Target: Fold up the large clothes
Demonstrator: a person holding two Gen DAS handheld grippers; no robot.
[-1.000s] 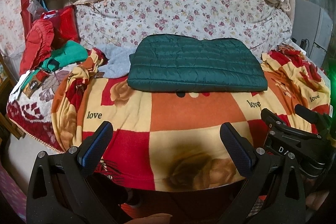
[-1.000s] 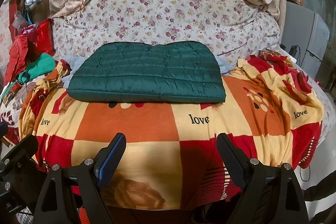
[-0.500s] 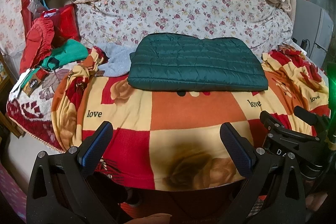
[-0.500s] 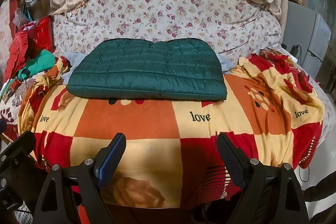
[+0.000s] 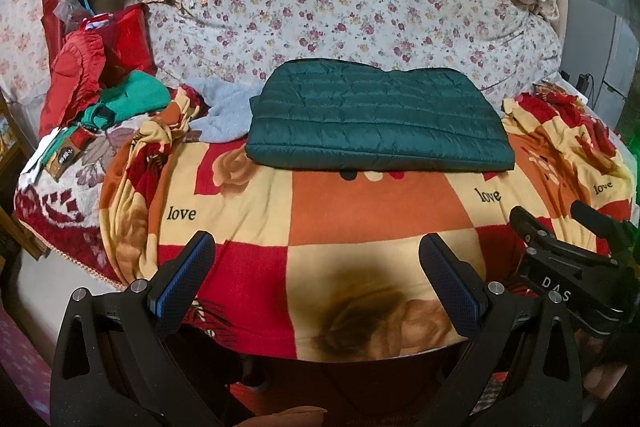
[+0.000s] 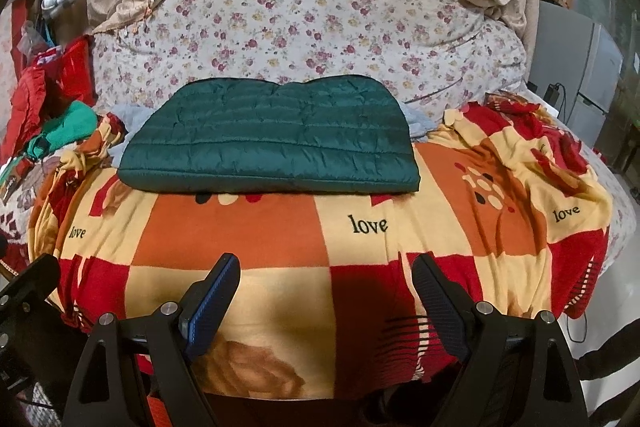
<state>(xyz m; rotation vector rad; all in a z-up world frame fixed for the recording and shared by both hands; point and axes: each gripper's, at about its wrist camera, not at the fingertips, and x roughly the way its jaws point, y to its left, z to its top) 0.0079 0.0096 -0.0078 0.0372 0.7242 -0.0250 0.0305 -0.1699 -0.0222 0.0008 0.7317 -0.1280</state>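
Note:
A dark green quilted jacket (image 5: 376,119) lies folded into a flat rectangle on the red, orange and yellow "love" blanket (image 5: 360,215); it also shows in the right wrist view (image 6: 272,139). My left gripper (image 5: 316,259) is open and empty, held back over the blanket's front edge, well short of the jacket. My right gripper (image 6: 326,279) is open and empty, likewise near the front edge. The right gripper's body (image 5: 572,263) shows at the right of the left wrist view.
A floral quilt (image 5: 360,11) is piled behind the jacket. Red and green clothes (image 5: 104,91) lie heaped at the left. A grey garment (image 5: 224,111) lies beside the jacket's left end. A white fridge (image 6: 580,75) stands at the right.
Both grippers have shifted slightly, so the jacket sits a touch higher in view. The jacket has not moved and both grippers stay open.

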